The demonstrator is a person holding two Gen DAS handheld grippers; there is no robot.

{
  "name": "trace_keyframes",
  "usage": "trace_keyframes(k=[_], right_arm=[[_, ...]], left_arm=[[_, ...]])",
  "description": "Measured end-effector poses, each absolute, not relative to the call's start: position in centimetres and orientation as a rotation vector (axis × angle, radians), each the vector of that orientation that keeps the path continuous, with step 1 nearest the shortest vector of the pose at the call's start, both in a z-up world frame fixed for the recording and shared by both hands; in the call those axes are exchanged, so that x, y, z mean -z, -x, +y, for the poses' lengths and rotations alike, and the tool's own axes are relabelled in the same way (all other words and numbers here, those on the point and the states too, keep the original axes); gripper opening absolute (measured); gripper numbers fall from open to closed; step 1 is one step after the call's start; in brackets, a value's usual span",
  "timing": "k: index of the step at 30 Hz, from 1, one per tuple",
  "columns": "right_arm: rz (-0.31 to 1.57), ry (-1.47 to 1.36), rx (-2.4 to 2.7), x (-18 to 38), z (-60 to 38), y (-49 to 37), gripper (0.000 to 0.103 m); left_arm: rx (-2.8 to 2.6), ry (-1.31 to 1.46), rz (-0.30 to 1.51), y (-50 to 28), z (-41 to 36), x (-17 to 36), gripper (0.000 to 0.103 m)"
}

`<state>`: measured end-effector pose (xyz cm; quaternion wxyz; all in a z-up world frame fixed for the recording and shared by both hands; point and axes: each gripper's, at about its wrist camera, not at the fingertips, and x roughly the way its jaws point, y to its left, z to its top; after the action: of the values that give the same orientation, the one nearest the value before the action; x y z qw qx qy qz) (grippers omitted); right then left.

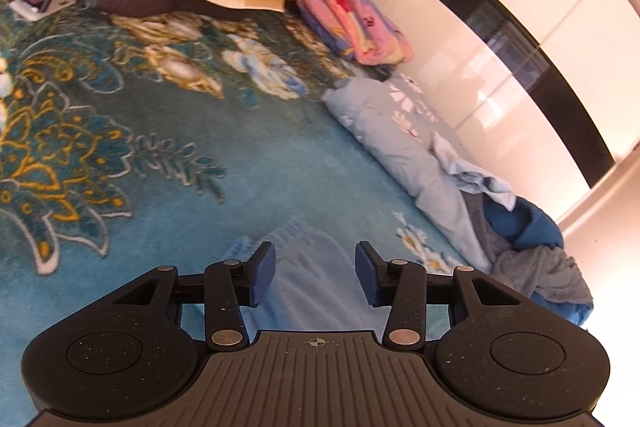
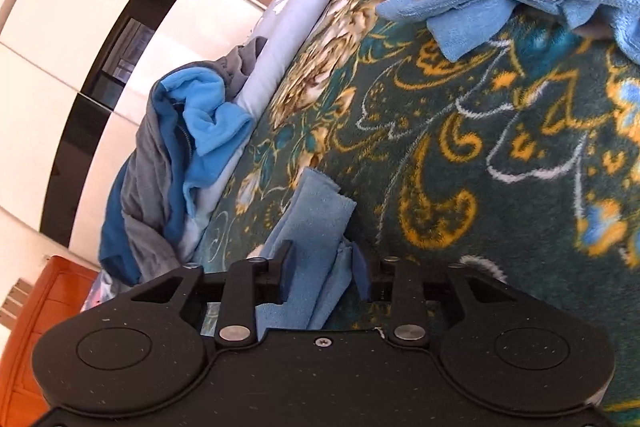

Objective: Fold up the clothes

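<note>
While the right gripper [image 2: 322, 273] is loosely straddling the folded blue cloth [image 2: 316, 227] on the blanket [image 2: 500, 147], the left gripper [image 1: 316, 273] is hovering spread and empty. Fold looks finished; next likely needs another garment from the pile [image 2: 176, 155].

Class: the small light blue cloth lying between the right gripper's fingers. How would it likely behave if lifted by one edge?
The light blue cloth already lies creased, so it would probably droop limply. It looks thin, likely light. Its fuzzy nap suggests it should not slip easily.
</note>
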<state>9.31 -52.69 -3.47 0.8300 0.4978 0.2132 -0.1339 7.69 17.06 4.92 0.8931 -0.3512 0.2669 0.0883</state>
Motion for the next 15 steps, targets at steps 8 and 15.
trace_keyframes(k=[8, 15], right_arm=[[0.41, -1.002, 0.296, 0.9, -51.8, -9.5, 0.006], [0.378, -0.602, 0.113, -8.3, -44.7, -11.3, 0.006]], left_arm=[[-0.104, 0.715, 0.597, -8.2, 15.4, -4.0, 0.042], [-0.028, 0.763, 0.636, -8.0, 14.8, -2.0, 0.044]])
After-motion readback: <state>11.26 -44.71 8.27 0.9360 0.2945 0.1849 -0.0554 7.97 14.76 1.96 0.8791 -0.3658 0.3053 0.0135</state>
